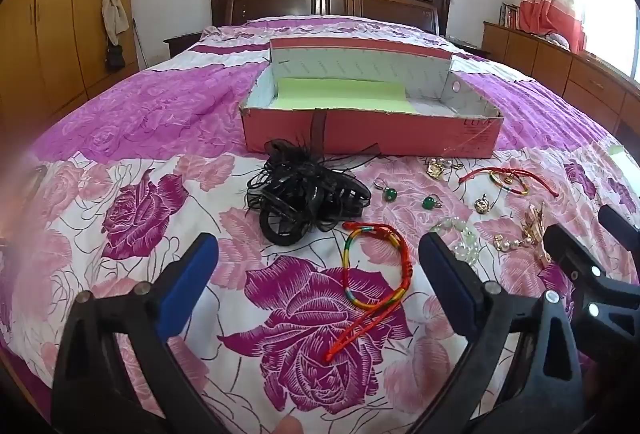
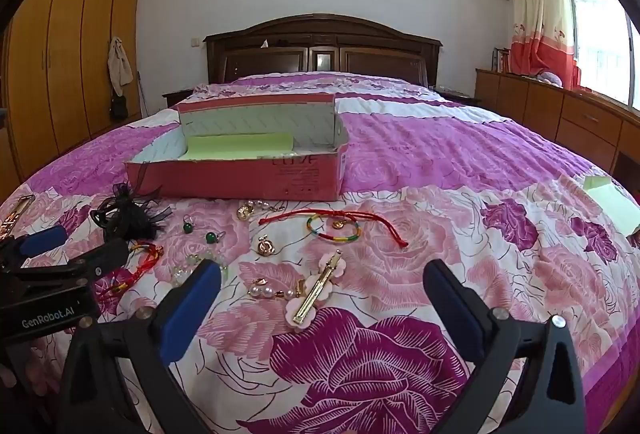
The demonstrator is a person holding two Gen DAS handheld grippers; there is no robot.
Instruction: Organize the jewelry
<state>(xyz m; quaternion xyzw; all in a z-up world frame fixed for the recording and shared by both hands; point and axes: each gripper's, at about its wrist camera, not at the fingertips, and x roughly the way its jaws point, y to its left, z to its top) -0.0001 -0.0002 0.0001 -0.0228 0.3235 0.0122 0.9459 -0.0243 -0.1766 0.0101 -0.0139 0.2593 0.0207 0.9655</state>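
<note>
An open red box [image 1: 372,132] with a green sheet inside sits on the bed; it also shows in the right wrist view [image 2: 240,178]. My left gripper [image 1: 320,254] is open and empty, just before a rainbow string bracelet [image 1: 374,274]. A black hair claw [image 1: 304,194] lies ahead of it. My right gripper [image 2: 322,286] is open and empty above a gold clip on pink flowers [image 2: 316,294]. Pearl earrings [image 2: 264,290], green bead earrings [image 2: 200,230], gold pendants [image 2: 264,246] and a red cord bracelet [image 2: 336,226] lie scattered before the box.
The floral bedspread [image 2: 400,354] covers the whole bed. A green paper sheet [image 2: 616,206] lies at the right edge. A wooden headboard [image 2: 320,50], wardrobe [image 2: 60,74] and low cabinets [image 2: 560,114] surround the bed.
</note>
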